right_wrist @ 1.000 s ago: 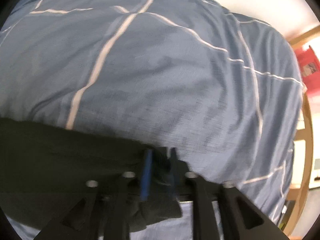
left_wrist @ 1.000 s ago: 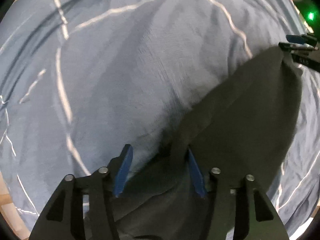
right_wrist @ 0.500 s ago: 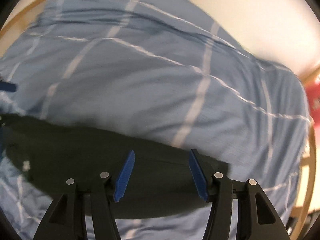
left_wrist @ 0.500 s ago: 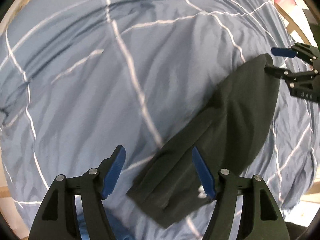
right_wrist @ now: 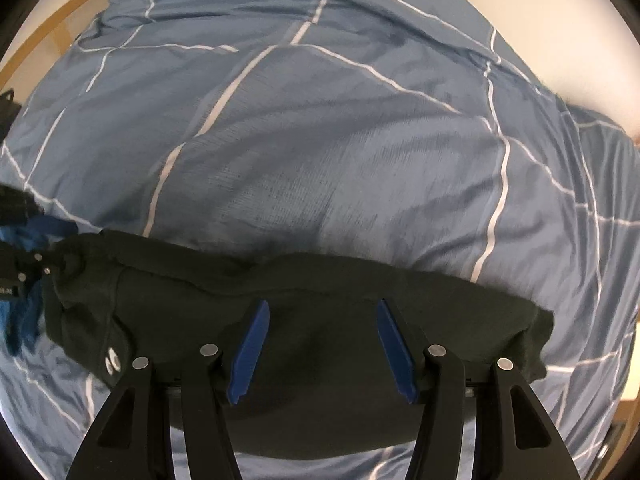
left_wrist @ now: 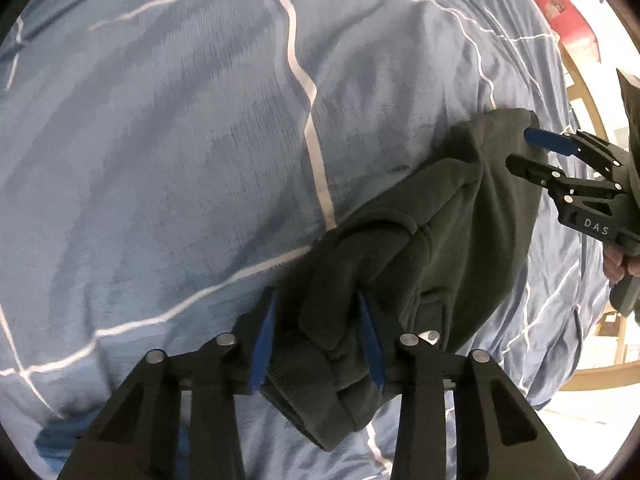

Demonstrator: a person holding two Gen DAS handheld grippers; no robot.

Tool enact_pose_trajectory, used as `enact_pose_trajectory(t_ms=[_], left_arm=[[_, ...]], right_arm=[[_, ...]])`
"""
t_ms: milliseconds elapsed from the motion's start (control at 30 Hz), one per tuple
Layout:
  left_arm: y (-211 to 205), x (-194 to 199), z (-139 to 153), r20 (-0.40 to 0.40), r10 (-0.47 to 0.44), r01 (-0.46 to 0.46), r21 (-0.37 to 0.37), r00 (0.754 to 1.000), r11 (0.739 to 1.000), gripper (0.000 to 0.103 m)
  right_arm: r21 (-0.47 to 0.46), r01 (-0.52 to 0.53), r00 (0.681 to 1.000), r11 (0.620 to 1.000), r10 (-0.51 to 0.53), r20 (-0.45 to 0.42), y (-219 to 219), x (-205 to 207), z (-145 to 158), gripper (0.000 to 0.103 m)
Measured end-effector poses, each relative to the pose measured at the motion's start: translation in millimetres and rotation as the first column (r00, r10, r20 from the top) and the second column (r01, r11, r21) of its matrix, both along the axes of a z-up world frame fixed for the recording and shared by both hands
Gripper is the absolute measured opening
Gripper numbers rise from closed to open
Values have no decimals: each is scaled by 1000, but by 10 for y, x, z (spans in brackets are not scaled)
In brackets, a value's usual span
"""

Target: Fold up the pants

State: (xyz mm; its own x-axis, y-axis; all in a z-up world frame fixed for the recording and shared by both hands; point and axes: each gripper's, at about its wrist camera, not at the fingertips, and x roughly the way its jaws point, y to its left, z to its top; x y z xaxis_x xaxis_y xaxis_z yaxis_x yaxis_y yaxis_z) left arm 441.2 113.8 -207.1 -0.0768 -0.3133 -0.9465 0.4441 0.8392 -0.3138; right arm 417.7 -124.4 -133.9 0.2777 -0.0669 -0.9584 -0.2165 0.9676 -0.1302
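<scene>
Pants: dark pants [right_wrist: 304, 320] lie in a long band across the blue white-lined duvet [right_wrist: 320, 140], bunched at one end.
Left gripper: left gripper [left_wrist: 318, 332] has its blue pads pressed into the bunched cuff end; fabric fills the gap.
Right gripper: right gripper [right_wrist: 322, 350] has its jaws spread wide above the middle of the band, clasping nothing.
Around: a blue cloth [right_wrist: 24, 236] lies just beside the pants' far end; a red box [left_wrist: 560, 12] sits past the bed's wooden frame [left_wrist: 576, 92].
Left view only: the right gripper [left_wrist: 524, 148] and the person's hand [left_wrist: 618, 268] holding it.
Right view only: a white button [right_wrist: 111, 362] on the pants.
</scene>
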Motion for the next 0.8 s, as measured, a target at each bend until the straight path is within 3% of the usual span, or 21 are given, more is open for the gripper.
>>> enact_pose_trajectory(t_ms=[67, 133, 233, 533, 667, 800], left_arm=[[-8, -27, -19, 4, -8, 8, -3, 1000, 1000, 21], [-33, -67, 41, 47, -9, 8, 14, 999, 1000, 17], [-3, -197, 190, 109, -3, -2, 45, 994, 999, 16], [315, -137, 15, 65, 99, -104, 92, 993, 990, 17], [288, -108, -80, 78, 95, -106, 157, 992, 982, 22], [351, -73, -73, 87, 154, -169, 194, 984, 966, 49]], right_arm=[[2, 22, 1000, 1000, -22, -3, 5, 4, -36, 56], [9, 48, 999, 999, -48, -8, 5, 2, -72, 56], [38, 73, 997, 997, -73, -14, -2, -14, -104, 56], [67, 59, 998, 996, -57, -20, 227, 89, -312, 56], [52, 64, 998, 997, -63, -16, 270, 136, -375, 56], [37, 83, 996, 996, -84, 10, 217, 101, -294, 56]])
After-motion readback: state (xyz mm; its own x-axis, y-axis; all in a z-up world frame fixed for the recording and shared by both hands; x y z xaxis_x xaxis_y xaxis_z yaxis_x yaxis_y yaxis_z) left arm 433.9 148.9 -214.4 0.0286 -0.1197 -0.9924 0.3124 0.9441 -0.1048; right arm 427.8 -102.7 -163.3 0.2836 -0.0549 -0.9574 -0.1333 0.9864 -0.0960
